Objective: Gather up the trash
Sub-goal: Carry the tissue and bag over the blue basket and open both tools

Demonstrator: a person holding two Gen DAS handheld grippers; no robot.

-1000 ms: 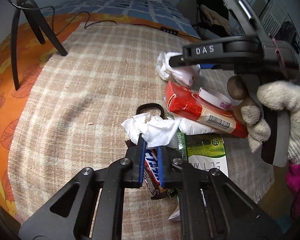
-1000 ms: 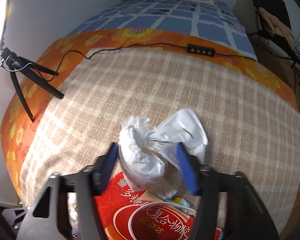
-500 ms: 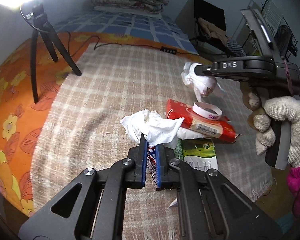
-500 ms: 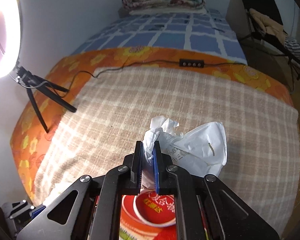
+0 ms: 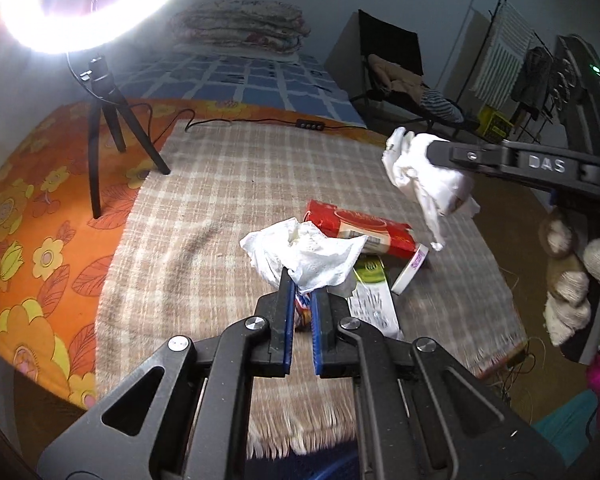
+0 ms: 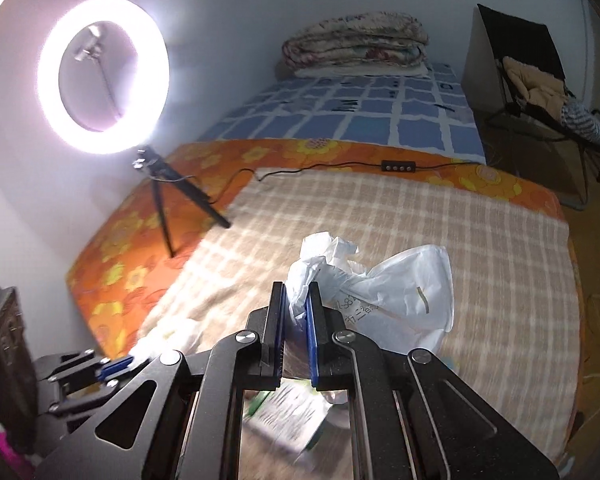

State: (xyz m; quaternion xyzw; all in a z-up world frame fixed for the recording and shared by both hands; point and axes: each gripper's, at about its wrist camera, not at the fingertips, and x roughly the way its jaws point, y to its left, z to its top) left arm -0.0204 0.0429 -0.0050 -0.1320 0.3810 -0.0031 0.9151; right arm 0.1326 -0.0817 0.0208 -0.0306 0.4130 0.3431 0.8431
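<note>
My left gripper (image 5: 300, 280) is shut on a candy wrapper (image 5: 303, 305) with a crumpled white tissue (image 5: 304, 252) draped over its tips, lifted above the checked blanket. My right gripper (image 6: 297, 296) is shut on a crumpled white plastic bag (image 6: 396, 300) and holds it in the air; it also shows in the left wrist view (image 5: 428, 178). On the blanket lie a red packet (image 5: 364, 230), a white tape roll (image 5: 410, 270) and a green-and-white carton (image 5: 374, 300).
The checked blanket (image 5: 228, 208) covers an orange flowered sheet (image 5: 32, 216). A ring light on a black tripod (image 5: 108, 120) stands at the left, its cable and switch (image 5: 310, 124) running across the far edge. A chair (image 5: 396, 76) with clothes is at the right.
Both grippers have risen with their loads: the left with wrapper and tissue, the right with the plastic bag. The tape roll has slipped off the red packet onto the blanket.
</note>
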